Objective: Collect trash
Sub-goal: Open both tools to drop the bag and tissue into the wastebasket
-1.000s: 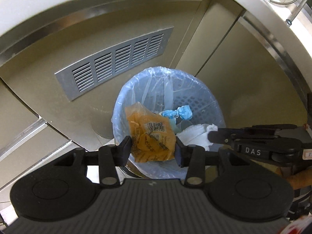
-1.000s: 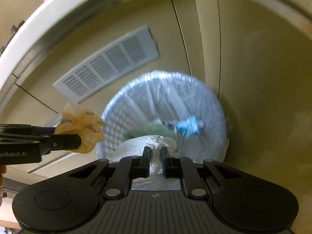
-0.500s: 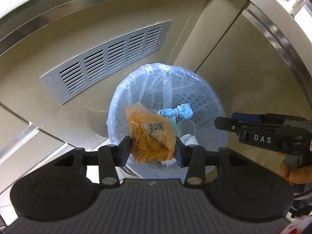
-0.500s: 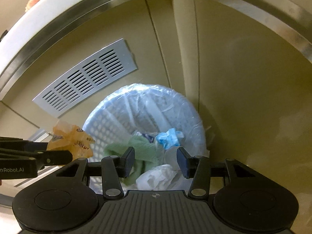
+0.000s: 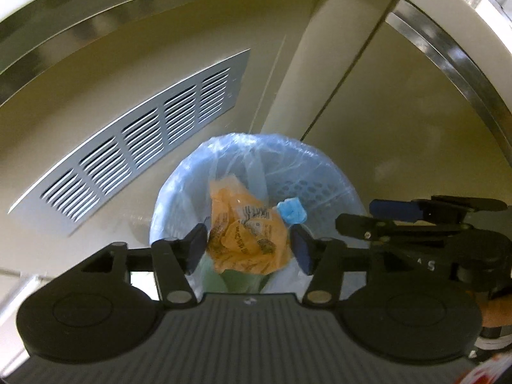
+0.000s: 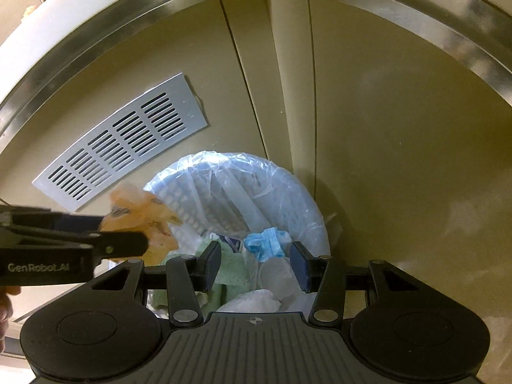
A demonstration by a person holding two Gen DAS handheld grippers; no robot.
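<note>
Left gripper (image 5: 248,246): fingers (image 5: 196,244) apart, just been opening. Orange wrapper (image 5: 246,233) sits between them; right pad clear of it, left pad at its edge, can't tell if touching. In the right wrist view the wrapper (image 6: 144,220) hangs at the near-left rim of the bin, over the opening.

Right gripper (image 6: 256,264): fingers (image 6: 212,264) apart, opened up within the last second, nothing between them. It points down over the bin's near side.

Trash bin (image 6: 297,198): blue perforated basket with clear plastic liner (image 5: 236,147). Inside: crumpled blue mask (image 6: 267,243) about centre, green cloth (image 6: 230,272) on the near-left side, white tissue (image 6: 252,300) and a clear plastic piece at the near edge.

Behind the bin: beige cabinet front (image 6: 400,112). Grey slotted vent panel (image 6: 118,147) on it, up and left of the bin. White counter (image 6: 64,9) edge with a metal trim strip runs above.

A bit of the person's hand (image 6: 4,313) shows at the left gripper's handle, left of the bin.
</note>
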